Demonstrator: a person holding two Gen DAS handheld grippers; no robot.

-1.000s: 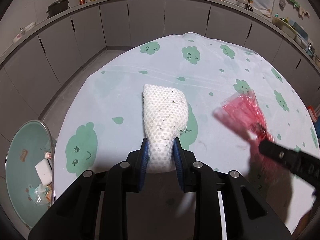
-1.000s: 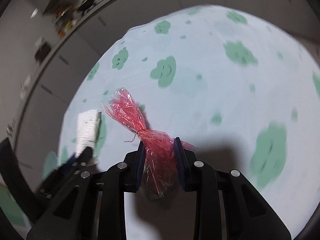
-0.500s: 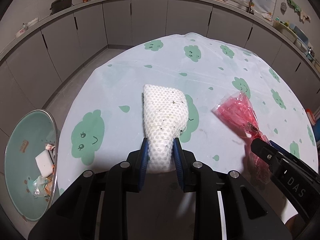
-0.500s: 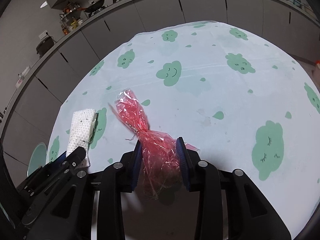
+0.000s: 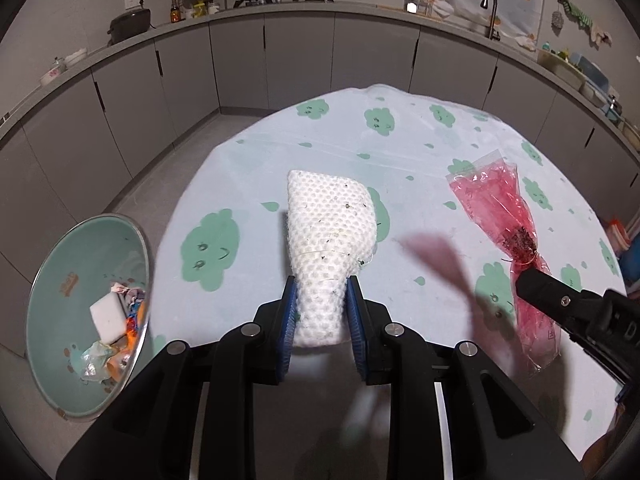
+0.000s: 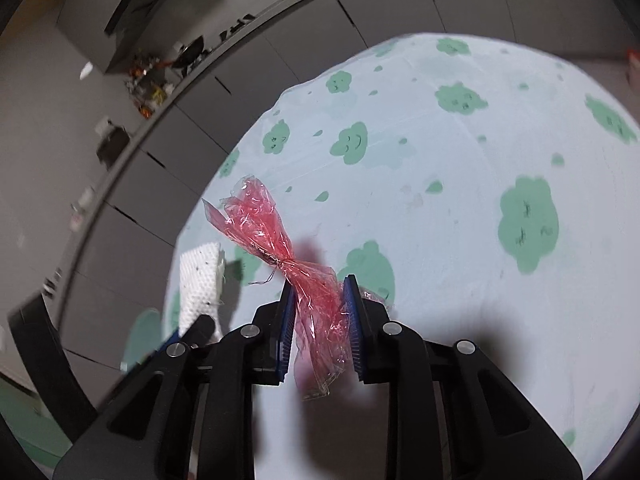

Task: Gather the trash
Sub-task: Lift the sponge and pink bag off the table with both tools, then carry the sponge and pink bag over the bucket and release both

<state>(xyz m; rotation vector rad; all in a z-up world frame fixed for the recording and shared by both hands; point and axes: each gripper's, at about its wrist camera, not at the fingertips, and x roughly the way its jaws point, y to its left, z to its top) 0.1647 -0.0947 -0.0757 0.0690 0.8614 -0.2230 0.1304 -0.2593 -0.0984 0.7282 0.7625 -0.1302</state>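
Currently your left tongs (image 5: 320,312) are clenching the white mesh pad (image 5: 330,236) above the surface (image 5: 420,176), right of the trash bin (image 5: 52,300); your right tongs (image 6: 318,320), jaws just narrowing, are gripping the red plastic bag (image 6: 280,248) alongside.

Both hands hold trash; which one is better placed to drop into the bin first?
Left, probably. The left gripper holds the white foam net, and the bin sits on its side; the right gripper with the red wrapper is farther.
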